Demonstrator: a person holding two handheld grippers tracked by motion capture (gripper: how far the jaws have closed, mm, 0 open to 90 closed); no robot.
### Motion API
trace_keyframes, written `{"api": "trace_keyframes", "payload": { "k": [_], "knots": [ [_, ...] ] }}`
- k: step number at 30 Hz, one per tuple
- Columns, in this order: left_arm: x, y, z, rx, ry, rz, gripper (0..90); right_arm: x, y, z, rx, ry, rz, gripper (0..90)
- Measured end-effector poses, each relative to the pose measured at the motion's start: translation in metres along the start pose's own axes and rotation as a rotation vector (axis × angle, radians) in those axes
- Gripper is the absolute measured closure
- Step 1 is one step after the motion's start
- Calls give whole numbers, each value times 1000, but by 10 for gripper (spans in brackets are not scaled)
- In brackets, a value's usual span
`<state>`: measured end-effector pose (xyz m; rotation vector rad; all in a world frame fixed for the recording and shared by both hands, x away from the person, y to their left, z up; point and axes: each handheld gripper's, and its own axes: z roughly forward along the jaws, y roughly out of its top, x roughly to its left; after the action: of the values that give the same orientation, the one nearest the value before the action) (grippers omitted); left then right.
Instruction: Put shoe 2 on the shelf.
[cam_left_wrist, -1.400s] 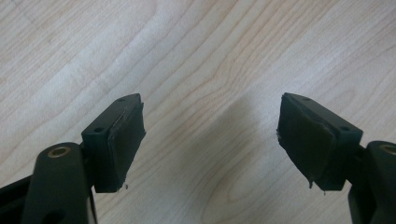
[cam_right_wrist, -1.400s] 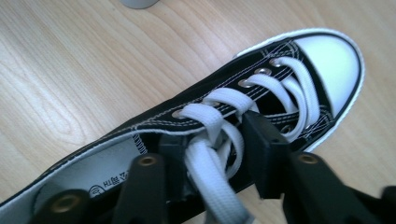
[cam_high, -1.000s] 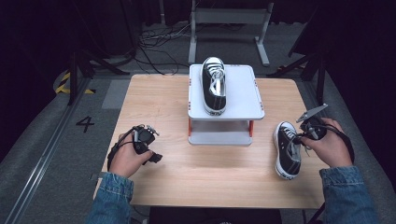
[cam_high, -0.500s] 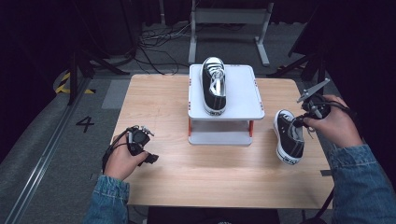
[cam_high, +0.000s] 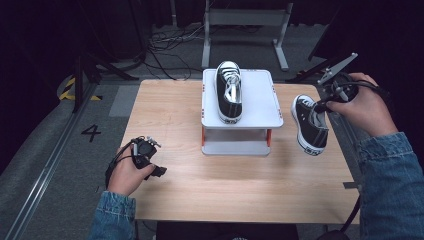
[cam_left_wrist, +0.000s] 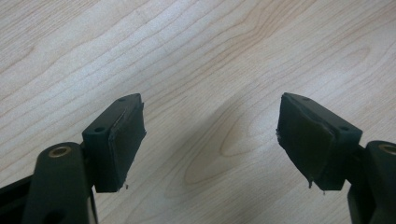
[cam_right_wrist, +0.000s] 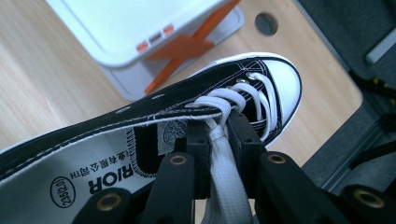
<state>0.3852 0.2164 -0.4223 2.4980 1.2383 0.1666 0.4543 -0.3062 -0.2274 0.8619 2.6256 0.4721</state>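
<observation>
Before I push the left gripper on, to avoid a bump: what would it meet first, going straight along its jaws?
Probably just the bare wooden table; the left gripper points down at it, jaws open.

Two black canvas sneakers with white toe caps (cam_high: 229, 91) (cam_high: 310, 125), one white raised plastic stand (cam_high: 260, 95), one wooden surface (cam_high: 200, 170).

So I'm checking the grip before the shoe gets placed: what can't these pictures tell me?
- Held shoe: right gripper view, heel cut off by the frame edge.
- Right tongs: their tips are buried behind the lace and tongue.
- Shoe on the stand: high view, too small to read any print.
- Lower shelf of the stand: hidden under its top.
</observation>
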Motion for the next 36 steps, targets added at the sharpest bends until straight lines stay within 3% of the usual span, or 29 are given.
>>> {"api": "trace_keyframes", "payload": {
  "k": [5,11,18,24,33,36],
  "knots": [
    [0,3,2,-3,-3,4,241,2,19,-10,-66,-34,0,807],
    [-2,8,4,2,-10,20,241,10,47,-8,-130,-68,-28,807],
    [-3,13,7,-2,-19,34,241,18,87,7,-184,-92,-71,808],
    [-3,12,5,-5,-24,25,241,19,118,26,-193,-104,-107,809],
    [0,8,3,-14,-23,20,241,16,136,52,-206,-118,-140,808],
    [0,6,4,-6,-24,23,241,20,141,57,-222,-114,-179,808]
  ]
}}
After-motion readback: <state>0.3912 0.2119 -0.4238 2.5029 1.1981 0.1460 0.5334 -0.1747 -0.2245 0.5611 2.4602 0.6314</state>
